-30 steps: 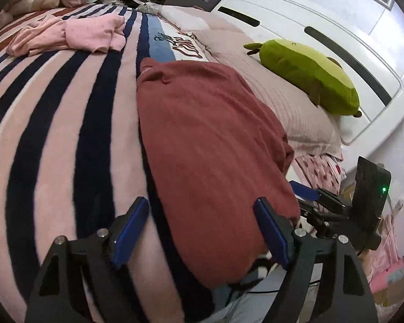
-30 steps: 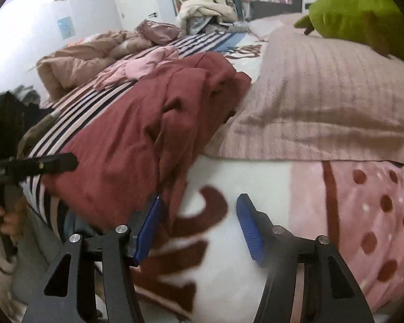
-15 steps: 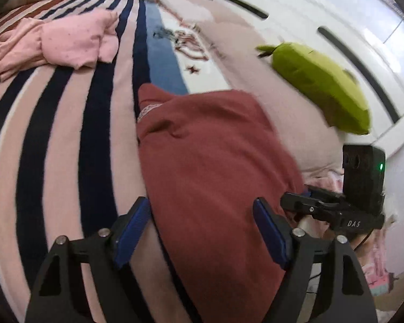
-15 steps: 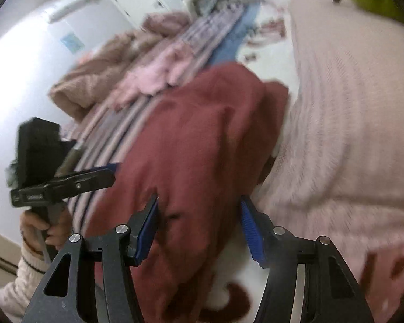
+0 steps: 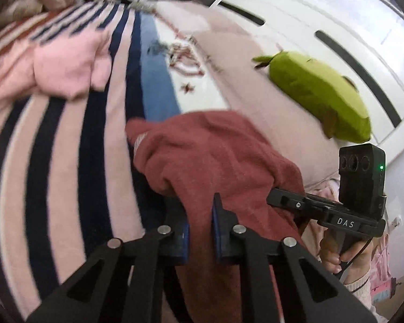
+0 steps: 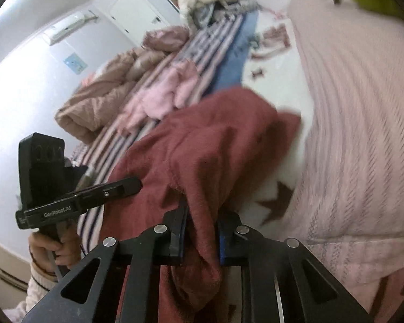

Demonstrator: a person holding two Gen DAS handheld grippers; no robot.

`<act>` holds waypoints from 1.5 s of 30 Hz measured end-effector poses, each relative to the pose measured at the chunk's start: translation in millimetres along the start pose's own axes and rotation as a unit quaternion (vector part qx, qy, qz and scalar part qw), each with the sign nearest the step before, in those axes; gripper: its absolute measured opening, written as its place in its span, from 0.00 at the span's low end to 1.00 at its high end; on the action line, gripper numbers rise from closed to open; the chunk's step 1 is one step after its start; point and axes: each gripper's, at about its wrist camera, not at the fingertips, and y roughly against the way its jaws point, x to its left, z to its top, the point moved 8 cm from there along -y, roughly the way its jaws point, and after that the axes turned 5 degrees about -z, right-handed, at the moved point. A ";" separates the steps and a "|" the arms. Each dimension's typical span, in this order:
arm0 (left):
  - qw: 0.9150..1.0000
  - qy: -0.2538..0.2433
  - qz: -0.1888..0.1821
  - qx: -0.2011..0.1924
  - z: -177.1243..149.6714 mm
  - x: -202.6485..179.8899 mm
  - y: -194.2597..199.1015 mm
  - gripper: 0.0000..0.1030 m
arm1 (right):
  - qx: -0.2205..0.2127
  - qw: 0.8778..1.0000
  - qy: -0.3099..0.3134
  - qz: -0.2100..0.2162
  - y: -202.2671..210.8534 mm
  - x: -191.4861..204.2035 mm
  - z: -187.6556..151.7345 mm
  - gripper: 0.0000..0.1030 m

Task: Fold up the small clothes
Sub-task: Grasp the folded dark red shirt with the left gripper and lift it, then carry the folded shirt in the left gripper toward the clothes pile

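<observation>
Nearest the left wrist camera, the near edge of a red garment (image 5: 218,161) is pinched between the blue pads of the left gripper (image 5: 200,231), which is pressed together on the cloth. On the right wrist view the same red garment (image 6: 215,145) is clamped in the right gripper (image 6: 202,235), its pads closed on a bunched fold that hangs down between them. Each gripper is seen from the other's camera (a hand is wrapped round each handle). The garment is draped over the near side of the bed (image 5: 54,175), partly raised from the striped blanket. Beyond it a pink garment (image 5: 64,67) is left crumpled on the stripes. To the right a ribbed pillow (image 6: 363,134) is laid, with a green plush toy (image 5: 317,94) resting on it against the white headboard (image 5: 323,18).
</observation>
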 end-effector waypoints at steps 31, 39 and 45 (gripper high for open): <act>0.931 -0.074 0.284 -0.219 59.1 44.7 479.2 0.09 | -0.127 0.930 0.266 0.221 37.7 487.0 70.1 0.10; 0.915 -0.049 0.324 -0.237 26.4 81.3 576.9 0.09 | -0.093 0.902 0.298 0.298 10.6 581.7 49.1 0.10; 0.914 -0.023 0.324 -0.242 7.8 118.6 603.5 0.10 | -0.073 0.900 0.307 0.300 -27.6 609.6 43.9 0.10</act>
